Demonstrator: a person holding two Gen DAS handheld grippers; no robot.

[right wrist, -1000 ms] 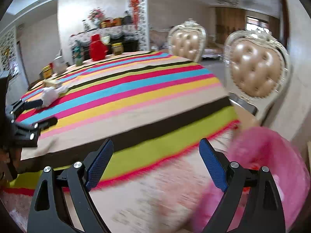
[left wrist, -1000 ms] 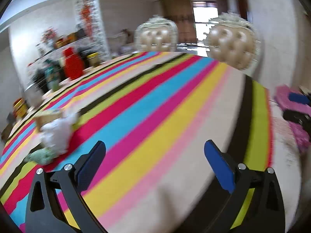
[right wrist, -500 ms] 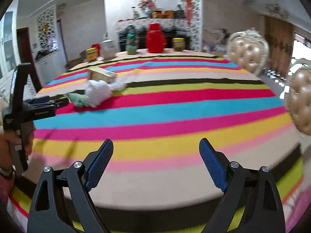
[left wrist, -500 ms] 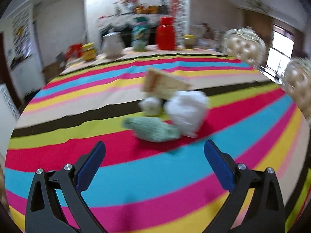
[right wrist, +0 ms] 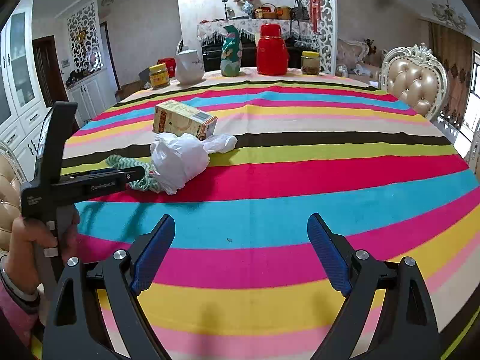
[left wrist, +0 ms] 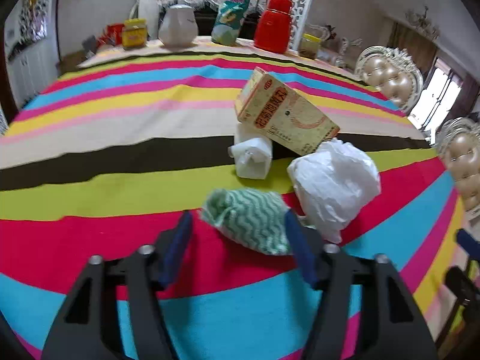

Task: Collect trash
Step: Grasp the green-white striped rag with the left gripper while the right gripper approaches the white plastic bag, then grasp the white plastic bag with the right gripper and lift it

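A pile of trash lies on the striped tablecloth (left wrist: 120, 186): a green-and-white zigzag cloth wad (left wrist: 249, 219), a crumpled white plastic bag (left wrist: 333, 180), a small white wad (left wrist: 253, 156) and a tan cardboard box (left wrist: 285, 114) leaning on it. My left gripper (left wrist: 237, 240) is open, its fingers on either side of the green wad, the right pad close to it. In the right wrist view the left gripper (right wrist: 132, 174) reaches the green wad (right wrist: 141, 180) beside the white bag (right wrist: 180, 159) and box (right wrist: 183, 120). My right gripper (right wrist: 240, 249) is open and empty over the near stripes.
At the table's far edge stand a yellow-lidded jar (right wrist: 159, 76), a white jug (right wrist: 189, 66), a green bag (right wrist: 231, 51), a red thermos (right wrist: 271, 51) and another jar (right wrist: 310, 63). Padded chairs (right wrist: 415, 81) stand at the right side.
Both views swung left from the table's right end to the trash pile. My left gripper moved in around the green wad and its fingers narrowed. My right gripper stayed open.
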